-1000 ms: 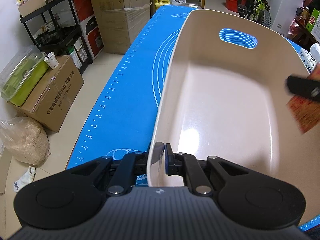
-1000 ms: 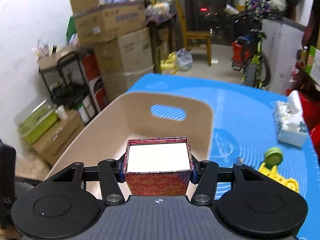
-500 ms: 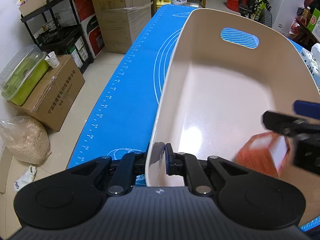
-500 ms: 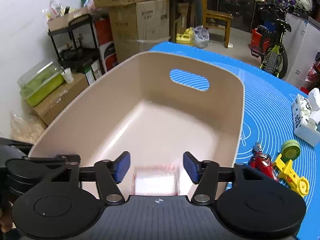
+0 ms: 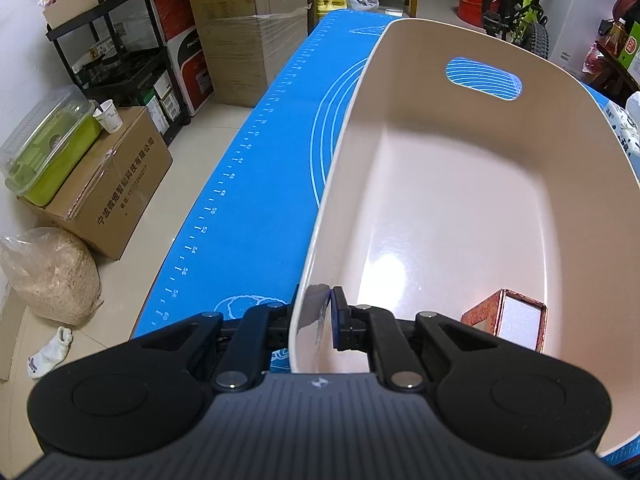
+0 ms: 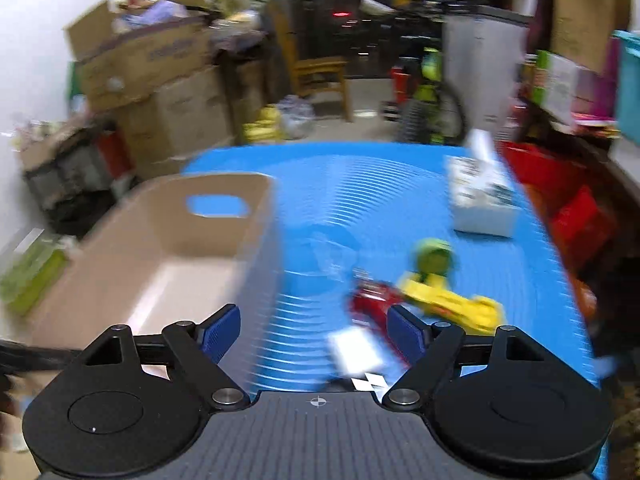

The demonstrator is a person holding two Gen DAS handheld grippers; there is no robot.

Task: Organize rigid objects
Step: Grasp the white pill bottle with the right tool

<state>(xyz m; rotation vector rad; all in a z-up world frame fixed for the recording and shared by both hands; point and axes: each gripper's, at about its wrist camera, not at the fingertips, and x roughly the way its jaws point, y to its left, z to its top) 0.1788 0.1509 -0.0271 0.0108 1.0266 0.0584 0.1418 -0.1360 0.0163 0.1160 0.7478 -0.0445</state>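
Note:
My left gripper [image 5: 316,320] is shut on the near rim of the beige bin [image 5: 340,152], which stands on the blue mat [image 5: 256,184]. A small red patterned box [image 5: 508,320] with a white top lies inside the bin at its near right corner. My right gripper [image 6: 314,330] is open and empty above the mat, right of the bin [image 6: 168,240]; this view is motion-blurred. Ahead of it on the mat lie a red toy [image 6: 370,302], a yellow toy [image 6: 444,302], a green round object [image 6: 434,256] and a small white item [image 6: 354,350].
A white tissue pack [image 6: 482,196] lies at the far right of the mat. Left of the table, on the floor, are cardboard boxes [image 5: 108,184], a green lidded container [image 5: 48,152], a black shelf cart [image 5: 116,60] and a sack [image 5: 48,272].
My right gripper let go of the red box inside the bin, opened, and swung out to the right over the mat. The left gripper has kept its hold on the rim.

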